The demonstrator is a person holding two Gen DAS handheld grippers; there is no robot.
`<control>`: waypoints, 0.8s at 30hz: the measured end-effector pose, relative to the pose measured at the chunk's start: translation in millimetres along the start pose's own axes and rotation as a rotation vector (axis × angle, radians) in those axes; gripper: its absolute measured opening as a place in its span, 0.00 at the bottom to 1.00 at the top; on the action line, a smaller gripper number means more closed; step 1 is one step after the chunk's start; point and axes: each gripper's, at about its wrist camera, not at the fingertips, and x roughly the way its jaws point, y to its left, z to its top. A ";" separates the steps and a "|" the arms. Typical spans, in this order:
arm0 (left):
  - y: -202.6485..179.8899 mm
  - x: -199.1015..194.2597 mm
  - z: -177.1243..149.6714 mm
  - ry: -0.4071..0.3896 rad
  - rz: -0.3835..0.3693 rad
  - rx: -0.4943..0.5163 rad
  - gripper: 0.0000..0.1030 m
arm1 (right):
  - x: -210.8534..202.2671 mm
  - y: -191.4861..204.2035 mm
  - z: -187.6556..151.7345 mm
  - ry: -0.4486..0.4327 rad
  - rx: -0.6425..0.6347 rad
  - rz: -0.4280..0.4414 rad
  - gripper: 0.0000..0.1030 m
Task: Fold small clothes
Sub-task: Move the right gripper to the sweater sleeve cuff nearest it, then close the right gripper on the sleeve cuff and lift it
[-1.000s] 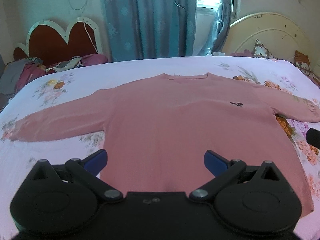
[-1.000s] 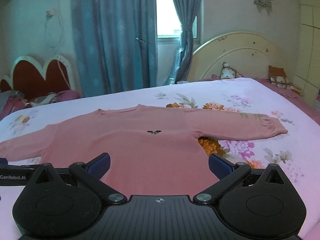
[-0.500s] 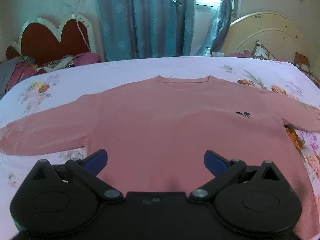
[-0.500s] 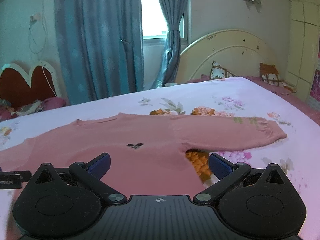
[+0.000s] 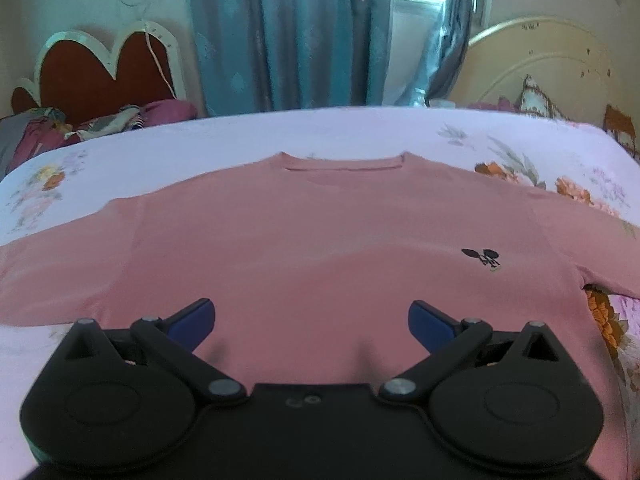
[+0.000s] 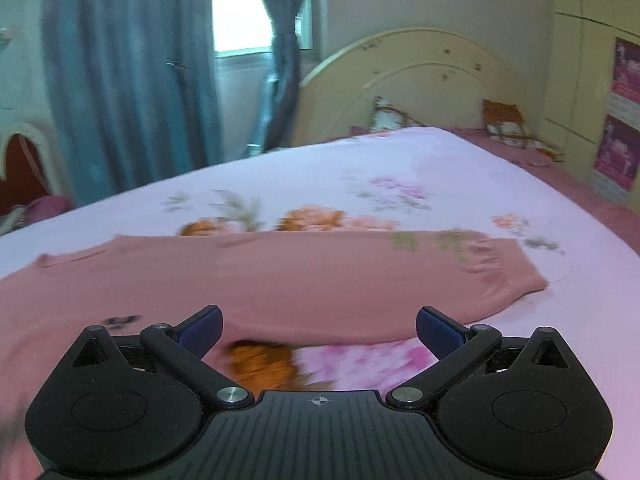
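Two views logged. Left wrist view: your left gripper hangs with jaws spread wide and empty over the lower body of the pink sweater, which lies flat, front up, on the floral bedsheet; neckline at 12 o'clock, small black logo at 2 o'clock. Right wrist view, blurred: your right gripper is wide and empty, the sweater's sleeve stretched toward 2 o'clock.
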 end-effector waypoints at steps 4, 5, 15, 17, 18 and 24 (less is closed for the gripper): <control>-15.9 19.4 8.2 0.024 0.021 0.014 0.99 | 29.3 -33.7 3.0 0.024 0.010 -0.066 0.99; -18.9 24.6 9.8 0.030 0.028 0.016 0.99 | 36.9 -43.9 3.2 0.030 0.016 -0.084 0.99; -37.3 53.8 16.3 0.049 0.055 0.081 0.93 | 93.2 -144.5 -4.7 0.090 0.158 -0.292 0.87; -36.3 54.7 17.1 0.043 0.049 0.066 0.93 | 100.8 -158.1 -5.0 0.110 0.190 -0.305 0.75; -35.6 55.0 17.6 0.038 0.052 0.063 0.93 | 106.0 -164.3 -5.1 0.118 0.201 -0.311 0.75; -30.5 57.7 20.8 0.040 0.059 0.069 0.85 | 126.0 -174.7 -4.5 0.114 0.230 -0.272 0.39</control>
